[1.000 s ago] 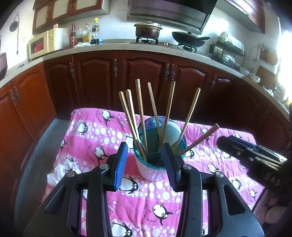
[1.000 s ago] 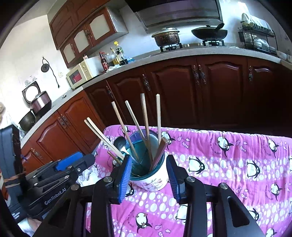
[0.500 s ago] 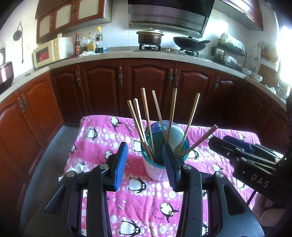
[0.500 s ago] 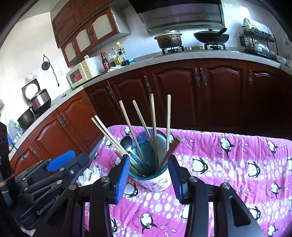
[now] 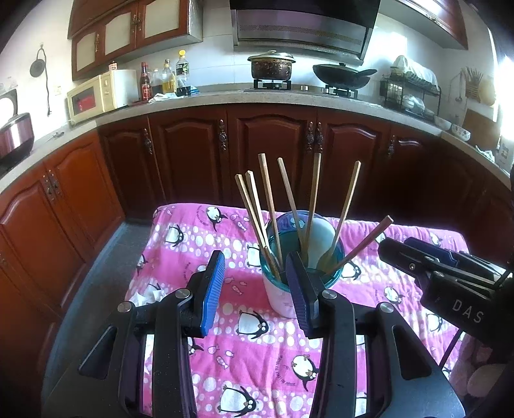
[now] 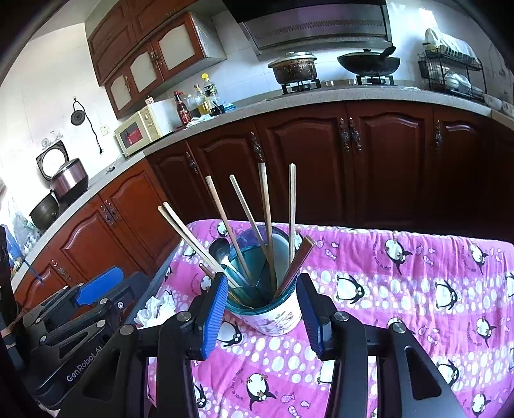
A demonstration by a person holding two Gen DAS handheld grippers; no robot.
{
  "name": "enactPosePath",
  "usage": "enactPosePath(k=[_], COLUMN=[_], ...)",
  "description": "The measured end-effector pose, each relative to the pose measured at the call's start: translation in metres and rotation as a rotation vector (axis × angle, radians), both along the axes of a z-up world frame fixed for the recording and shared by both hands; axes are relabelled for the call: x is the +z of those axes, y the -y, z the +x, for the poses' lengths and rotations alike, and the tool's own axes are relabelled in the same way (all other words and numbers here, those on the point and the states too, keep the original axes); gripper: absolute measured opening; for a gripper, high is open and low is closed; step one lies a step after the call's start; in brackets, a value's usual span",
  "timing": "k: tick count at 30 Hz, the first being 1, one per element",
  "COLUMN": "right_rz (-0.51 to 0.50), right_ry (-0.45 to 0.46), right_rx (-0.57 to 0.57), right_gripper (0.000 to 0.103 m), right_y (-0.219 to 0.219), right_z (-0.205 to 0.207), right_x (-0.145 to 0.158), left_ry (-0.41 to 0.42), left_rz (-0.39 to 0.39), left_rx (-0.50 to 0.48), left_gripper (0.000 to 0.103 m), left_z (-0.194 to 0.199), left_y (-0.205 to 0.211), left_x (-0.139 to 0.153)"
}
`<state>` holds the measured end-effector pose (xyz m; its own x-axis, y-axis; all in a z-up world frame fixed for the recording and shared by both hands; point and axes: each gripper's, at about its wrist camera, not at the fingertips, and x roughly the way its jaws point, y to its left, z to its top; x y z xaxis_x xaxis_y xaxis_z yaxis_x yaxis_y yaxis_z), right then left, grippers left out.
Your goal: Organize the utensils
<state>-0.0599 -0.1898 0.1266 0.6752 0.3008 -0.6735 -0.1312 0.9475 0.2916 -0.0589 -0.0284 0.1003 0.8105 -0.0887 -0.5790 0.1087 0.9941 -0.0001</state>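
"DAS" on right gripper [image 5: 456, 283]; "GenRobot.AI" on left gripper [image 6: 80, 328].

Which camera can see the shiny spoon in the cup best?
The right wrist view: the spoon shows its rounded bowl above the cup rim, by the chopsticks. In the left wrist view I cannot pick it out.

Home kitchen, dark wood cabinets [image 5: 270, 141], stone countertop [image 5: 225, 99], gas stove with pot [image 5: 271, 66] and wok [image 5: 342, 76], microwave [image 5: 96, 93], range hood [image 5: 302, 25], dish rack [image 5: 409, 93].
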Motion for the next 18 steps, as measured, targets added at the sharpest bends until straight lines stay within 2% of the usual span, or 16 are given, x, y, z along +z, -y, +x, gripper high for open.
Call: enactPosePath(k=[18], right_rz=[-0.010], right_ry=[-0.010], right_rx=[0.007], right_gripper=[0.043], right_y=[-0.0043], right_z=[-0.0002], right_x=[-0.0067], left_ry=[0.000], left_rz=[0.025], left_rx=[0.021], left_gripper=[0.039], left_z=[0.0027], left_y=[0.0020], left_x=[-0.0040])
